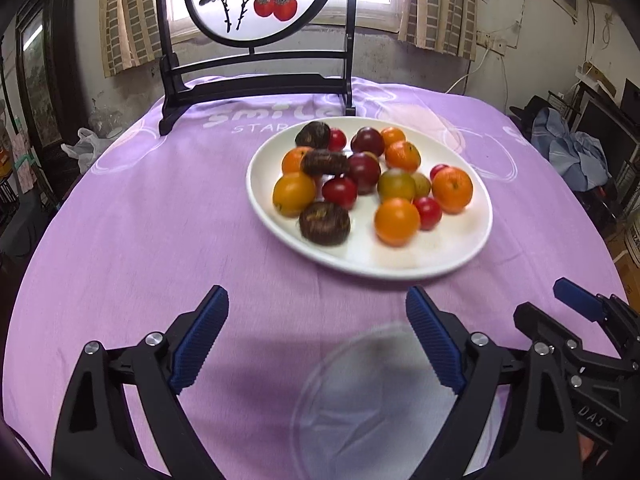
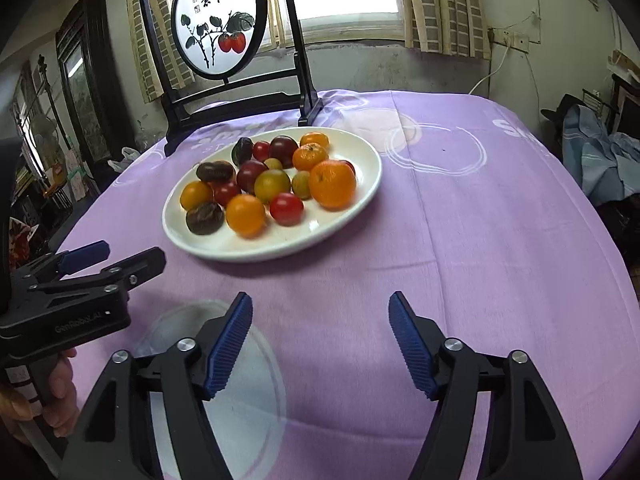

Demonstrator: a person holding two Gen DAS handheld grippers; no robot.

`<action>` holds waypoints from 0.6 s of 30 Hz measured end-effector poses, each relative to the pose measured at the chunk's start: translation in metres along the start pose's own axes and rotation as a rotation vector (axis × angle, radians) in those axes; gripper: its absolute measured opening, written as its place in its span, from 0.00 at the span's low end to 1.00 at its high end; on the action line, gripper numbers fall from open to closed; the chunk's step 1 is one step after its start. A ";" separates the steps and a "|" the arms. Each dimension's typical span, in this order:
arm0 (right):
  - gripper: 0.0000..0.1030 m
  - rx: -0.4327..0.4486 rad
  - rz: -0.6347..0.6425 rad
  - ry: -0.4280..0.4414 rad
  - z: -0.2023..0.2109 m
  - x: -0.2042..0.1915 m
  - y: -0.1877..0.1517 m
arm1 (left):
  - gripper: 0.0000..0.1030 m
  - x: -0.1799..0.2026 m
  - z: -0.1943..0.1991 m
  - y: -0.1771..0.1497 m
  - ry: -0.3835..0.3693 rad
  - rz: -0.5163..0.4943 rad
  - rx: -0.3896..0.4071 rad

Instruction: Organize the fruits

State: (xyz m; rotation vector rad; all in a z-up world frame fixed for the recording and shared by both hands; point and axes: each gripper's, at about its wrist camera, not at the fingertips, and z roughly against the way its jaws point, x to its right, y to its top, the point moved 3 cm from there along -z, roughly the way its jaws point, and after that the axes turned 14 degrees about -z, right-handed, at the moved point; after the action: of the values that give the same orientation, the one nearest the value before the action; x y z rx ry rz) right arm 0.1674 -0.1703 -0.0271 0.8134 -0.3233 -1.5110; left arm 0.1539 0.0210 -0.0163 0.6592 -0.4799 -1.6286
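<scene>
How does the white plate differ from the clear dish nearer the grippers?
The white plate is opaque and holds all the fruit; the clear dish is see-through with no fruit in it. The white plate sits farther back, near the black screen stand; the clear dish lies close in, partly behind gripper fingers in both views. Both rest flat on the purple tablecloth.

Your left tongs and right tongs share one build: black angular plastic arms, round silver screw heads at the pivots, and ribbed blue pads on the fingers. The left body carries pale lettering along its side.
</scene>
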 end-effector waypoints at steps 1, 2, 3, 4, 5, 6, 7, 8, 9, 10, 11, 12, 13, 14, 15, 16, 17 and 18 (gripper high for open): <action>0.74 0.010 0.002 -0.010 0.003 0.002 -0.005 | 0.86 -0.001 0.004 -0.004 0.000 0.002 0.004; 0.74 0.016 0.004 -0.017 0.005 0.003 -0.008 | 0.88 -0.001 0.007 -0.008 0.001 0.004 0.008; 0.75 0.023 0.008 -0.024 0.008 0.004 -0.012 | 0.89 -0.002 0.011 -0.014 0.004 0.007 0.011; 0.75 0.030 0.012 -0.032 0.010 0.005 -0.015 | 0.89 -0.002 0.013 -0.017 0.004 0.010 0.011; 0.76 0.034 0.015 -0.034 0.012 0.005 -0.017 | 0.90 -0.003 0.015 -0.021 0.002 0.015 0.009; 0.76 0.038 0.018 -0.035 0.013 0.006 -0.019 | 0.90 -0.004 0.016 -0.024 0.000 0.022 0.003; 0.76 0.043 0.019 -0.035 0.015 0.006 -0.021 | 0.90 -0.005 0.016 -0.028 0.001 0.026 -0.005; 0.76 0.047 0.020 -0.034 0.017 0.006 -0.023 | 0.90 -0.006 0.017 -0.030 0.006 0.028 -0.009; 0.76 0.049 0.021 -0.032 0.018 0.006 -0.024 | 0.90 -0.006 0.019 -0.031 0.012 0.030 -0.008; 0.76 0.051 0.023 -0.028 0.019 0.005 -0.025 | 0.90 -0.007 0.021 -0.032 0.017 0.033 -0.003; 0.76 0.053 0.025 -0.024 0.020 0.005 -0.027 | 0.90 -0.008 0.022 -0.034 0.022 0.034 0.002; 0.76 0.054 0.027 -0.023 0.020 0.005 -0.028 | 0.90 -0.009 0.023 -0.035 0.026 0.037 0.006; 0.76 0.053 0.029 -0.022 0.020 0.004 -0.028 | 0.90 -0.010 0.023 -0.036 0.027 0.041 0.009; 0.76 0.051 0.032 -0.021 0.019 0.004 -0.029 | 0.90 -0.011 0.023 -0.037 0.028 0.046 0.009; 0.76 0.049 0.036 -0.022 0.019 0.003 -0.030 | 0.90 -0.011 0.021 -0.039 0.029 0.050 0.007; 0.76 0.048 0.040 -0.023 0.019 0.003 -0.030 | 0.90 -0.012 0.019 -0.040 0.031 0.050 0.004; 0.76 0.049 0.044 -0.025 0.018 0.002 -0.030 | 0.90 -0.012 0.017 -0.042 0.035 0.046 -0.002; 0.76 0.050 0.047 -0.025 0.019 0.002 -0.030 | 0.90 -0.012 0.014 -0.042 0.034 0.040 -0.006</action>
State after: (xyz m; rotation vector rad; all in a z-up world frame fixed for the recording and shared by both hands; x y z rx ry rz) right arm 0.1324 -0.1733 -0.0341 0.8215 -0.3979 -1.4753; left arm 0.1137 0.0386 -0.0312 0.6675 -0.4610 -1.5784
